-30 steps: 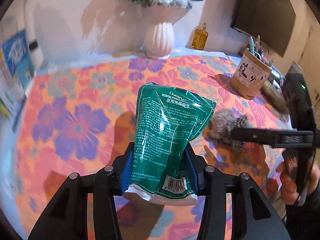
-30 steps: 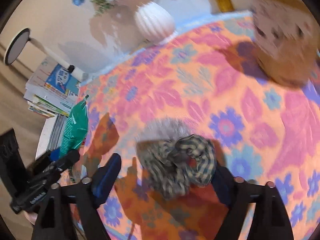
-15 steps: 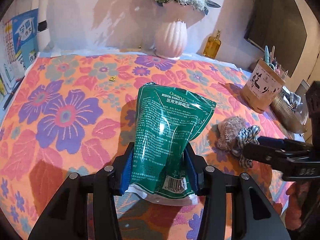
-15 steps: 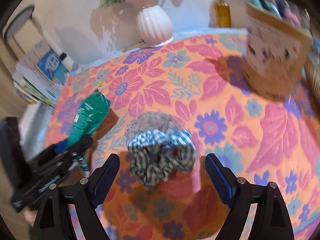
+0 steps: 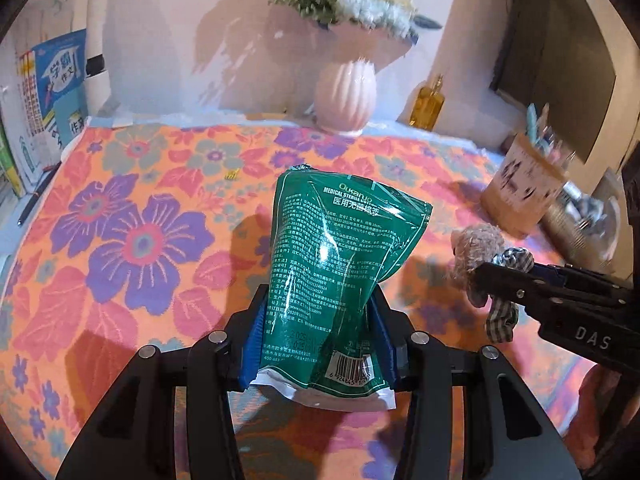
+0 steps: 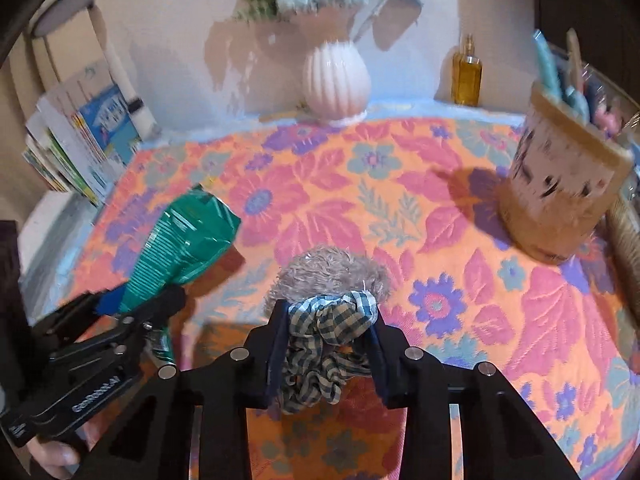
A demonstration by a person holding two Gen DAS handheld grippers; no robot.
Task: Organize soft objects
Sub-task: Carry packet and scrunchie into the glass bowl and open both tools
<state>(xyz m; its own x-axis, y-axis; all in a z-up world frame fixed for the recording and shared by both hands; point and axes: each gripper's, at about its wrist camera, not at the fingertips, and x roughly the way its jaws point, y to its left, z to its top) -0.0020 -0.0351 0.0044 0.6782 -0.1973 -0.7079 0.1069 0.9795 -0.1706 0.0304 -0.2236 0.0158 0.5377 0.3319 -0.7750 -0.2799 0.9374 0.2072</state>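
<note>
My left gripper (image 5: 318, 312) is shut on a green packet of medical cotton swabs (image 5: 340, 264) and holds it upright above the floral cloth; it also shows in the right wrist view (image 6: 180, 244). My right gripper (image 6: 326, 320) is shut on a green-and-tan checked scrunchie (image 6: 328, 340), which hangs between the fingers just above the cloth. A fuzzy beige scrunchie (image 6: 336, 272) lies on the cloth right behind it. In the left wrist view the right gripper (image 5: 492, 276) holds the checked scrunchie (image 5: 504, 312) next to the fuzzy one (image 5: 476, 248).
A pink ribbed vase (image 6: 336, 80) with flowers and an amber bottle (image 6: 466, 74) stand at the back. A tan pen holder (image 6: 560, 196) stands at the right, with a woven basket (image 5: 580, 220) beyond it. Books (image 6: 80, 136) lean at the left edge.
My right gripper has closed on the checked scrunchie and lifted it off the cloth. The left gripper has kept its hold on the green packet and turned a little leftward.
</note>
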